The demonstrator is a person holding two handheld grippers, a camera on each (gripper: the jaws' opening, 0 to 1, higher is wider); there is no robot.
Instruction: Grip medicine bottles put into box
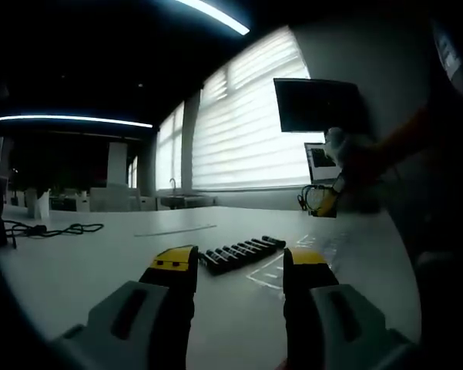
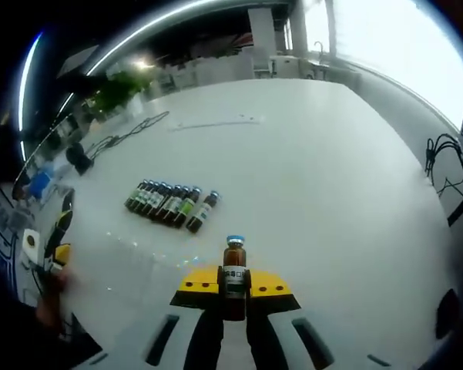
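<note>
Right gripper (image 2: 233,297) pinching a small brown glass bottle (image 2: 233,270) upright above the white tabletop (image 2: 331,169).
The bottle has a blue cap and pale label. A row of dark bottles (image 2: 172,203) lies mid-tabletop, toward its left edge; black cables (image 2: 123,131) trail beyond. The left gripper (image 1: 239,270), yellow-tipped jaws spread and empty, faces that row of bottles (image 1: 240,252).

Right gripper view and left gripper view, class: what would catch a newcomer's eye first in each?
In the right gripper view, the brown medicine bottle with a blue cap stands upright, clamped in the right gripper. Beyond it, a row of bottles lies side by side on the white table. In the left gripper view, the left gripper hangs open, facing that row.
</note>
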